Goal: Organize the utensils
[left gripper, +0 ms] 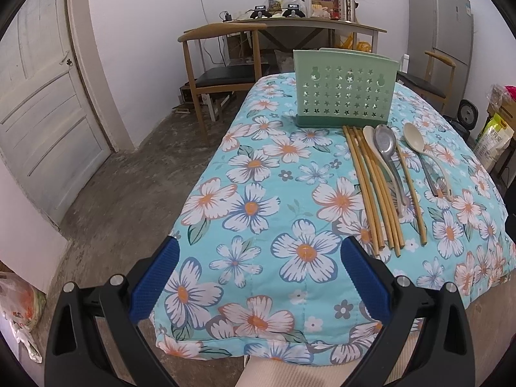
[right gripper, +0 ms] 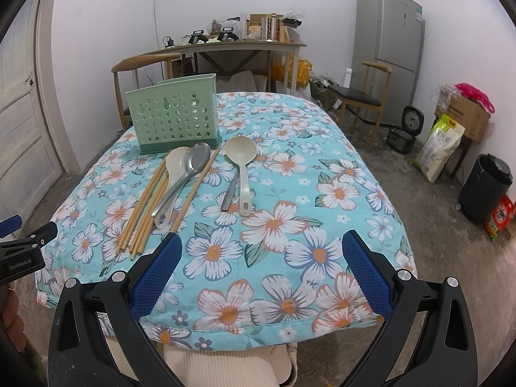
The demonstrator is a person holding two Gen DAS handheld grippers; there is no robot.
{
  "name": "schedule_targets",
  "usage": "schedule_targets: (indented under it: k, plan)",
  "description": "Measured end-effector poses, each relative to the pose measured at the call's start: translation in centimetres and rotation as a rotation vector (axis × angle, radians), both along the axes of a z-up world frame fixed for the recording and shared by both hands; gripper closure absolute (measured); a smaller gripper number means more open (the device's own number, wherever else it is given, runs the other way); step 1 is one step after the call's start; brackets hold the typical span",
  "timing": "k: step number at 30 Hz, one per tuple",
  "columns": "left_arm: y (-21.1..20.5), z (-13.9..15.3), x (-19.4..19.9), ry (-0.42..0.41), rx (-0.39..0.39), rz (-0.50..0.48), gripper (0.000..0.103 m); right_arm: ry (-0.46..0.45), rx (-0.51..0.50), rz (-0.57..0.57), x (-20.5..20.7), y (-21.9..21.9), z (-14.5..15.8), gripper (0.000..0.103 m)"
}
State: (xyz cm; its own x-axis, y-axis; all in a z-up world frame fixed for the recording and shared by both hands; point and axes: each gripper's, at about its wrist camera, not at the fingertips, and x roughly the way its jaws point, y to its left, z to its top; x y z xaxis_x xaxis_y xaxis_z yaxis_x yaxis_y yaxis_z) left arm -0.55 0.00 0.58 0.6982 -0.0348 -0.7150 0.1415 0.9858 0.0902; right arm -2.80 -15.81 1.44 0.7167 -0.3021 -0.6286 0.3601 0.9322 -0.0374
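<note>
Utensils lie loose on the floral cloth, none in the green holder yet. Holder stands upright at approx 11 o'clock in right wrist view, 1 o'clock in left. Chopsticks fan out from just in front of holder's base toward near edge; white spoon and metal spoon lie on top of them, overlapping. Separate pair at 12 o'clock in right view: cream ladle w/ a metal handle touching alongside; its head is hidden.

Right gripper spread wide, empty, hovering over near edge. Left gripper also wide apart, nothing held, over near-left corner.

Risks (judgement): stacked spoons + sticks likely shift together if one is pinched; round sticks can roll on soft quilted cloth. Thin flat handles hard to get under, fingers may snag fabric. Light holder could tip or slide if bumped on insertion.

Room: cloth bare at 3–5 o'clock of ladle and around both grippers, plenty of approach space. Stick tips sit near the near edge; table drops off left of holder. Holder's far side not visible.
</note>
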Motion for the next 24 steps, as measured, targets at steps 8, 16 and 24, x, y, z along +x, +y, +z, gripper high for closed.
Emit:
schedule_targets:
  k: [8, 16, 24]
  plan:
    - [0.13, -0.2, 0.13, 0.004, 0.002, 0.004, 0.006, 0.0, 0.001, -0.001, 0.02, 0.02, -0.03, 0.008]
    - [0.26, -0.25, 0.15, 0.006, 0.003, 0.006, 0.006, 0.0, 0.0, -0.001, 0.0, 0.04, -0.02, 0.008]
    - [0.51, -0.35, 0.15, 0.008, 0.004, 0.009, 0.006, 0.0, 0.0, -0.001, 0.0, 0.03, -0.02, 0.008]
